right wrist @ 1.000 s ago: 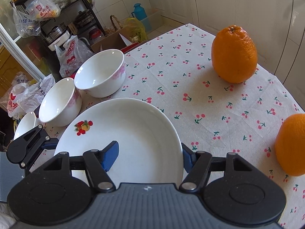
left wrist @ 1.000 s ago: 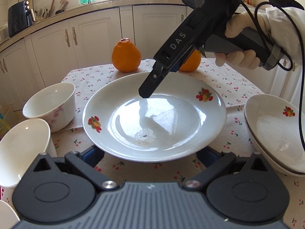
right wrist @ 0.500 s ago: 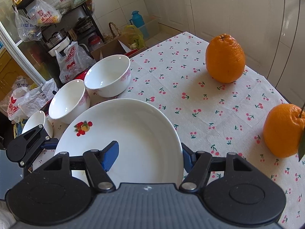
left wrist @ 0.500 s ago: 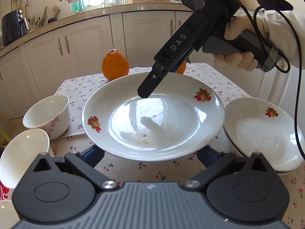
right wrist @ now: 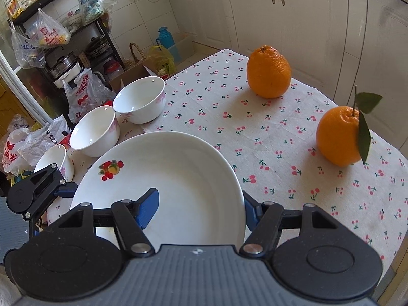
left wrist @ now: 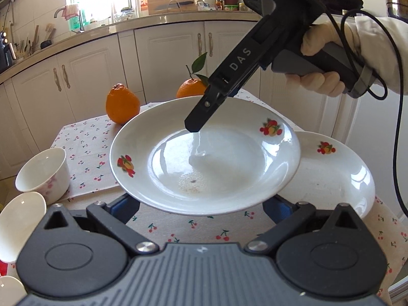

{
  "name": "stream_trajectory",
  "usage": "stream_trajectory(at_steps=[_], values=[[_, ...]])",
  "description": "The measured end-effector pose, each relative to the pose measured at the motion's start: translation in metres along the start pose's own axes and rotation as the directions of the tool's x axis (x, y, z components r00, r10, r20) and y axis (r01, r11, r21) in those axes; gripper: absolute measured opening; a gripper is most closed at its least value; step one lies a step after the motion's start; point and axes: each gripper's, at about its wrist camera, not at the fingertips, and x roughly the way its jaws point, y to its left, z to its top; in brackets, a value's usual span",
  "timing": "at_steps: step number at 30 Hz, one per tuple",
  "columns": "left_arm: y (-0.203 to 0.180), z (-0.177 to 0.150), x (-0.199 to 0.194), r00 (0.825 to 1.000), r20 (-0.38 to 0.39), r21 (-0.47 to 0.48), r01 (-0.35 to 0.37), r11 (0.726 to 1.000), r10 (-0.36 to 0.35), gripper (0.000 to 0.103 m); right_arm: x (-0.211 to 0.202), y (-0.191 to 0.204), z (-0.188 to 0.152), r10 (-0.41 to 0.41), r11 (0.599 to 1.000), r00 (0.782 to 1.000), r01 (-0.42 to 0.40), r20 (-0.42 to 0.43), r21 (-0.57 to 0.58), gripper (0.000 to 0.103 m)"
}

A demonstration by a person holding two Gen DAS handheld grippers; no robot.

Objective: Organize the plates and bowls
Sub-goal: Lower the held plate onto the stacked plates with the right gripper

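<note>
We carry the plate (left wrist: 204,158) between two grippers, clear of the cloth (left wrist: 86,150). The right gripper (left wrist: 195,125) comes in over the far rim: one finger lies inside the dish, its partner is hidden beneath, and the two are pinched together on that rim. From the right wrist view the blue pad (right wrist: 148,209) sits on the inner slope with the other finger outside the edge. The left gripper (left wrist: 201,205) sits at the near rim; its blue fingers flank the plate's underside, but the plate covers the pads, so we cannot tell whether they clamp it or merely stand apart below it.

The target, we judge, is the second plate (left wrist: 331,173) at the right, which the carried plate's edge already overlaps from above. To do this well we:
- keep the plate level, since it is glossy and a single rim pinch can let it swing;
- move both hands together, so neither twists the rim;
- centre it over the lower plate before lowering, fruit prints aside;
- lower it gently, china on china;
- let go only once it rests nested.

The bowls (right wrist: 139,103) at the left and the oranges (right wrist: 269,72) at the far side stand well clear of the path.
</note>
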Motion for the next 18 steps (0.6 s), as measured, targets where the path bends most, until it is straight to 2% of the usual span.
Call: stream_trajectory(at_steps=[18], values=[[-0.044,-0.004,-0.012,0.994,0.001,0.088,0.110,0.990,-0.110,0.101,-0.041,-0.003,-0.074,-0.082,0.990,0.995,0.075,0.052,0.116,0.073]])
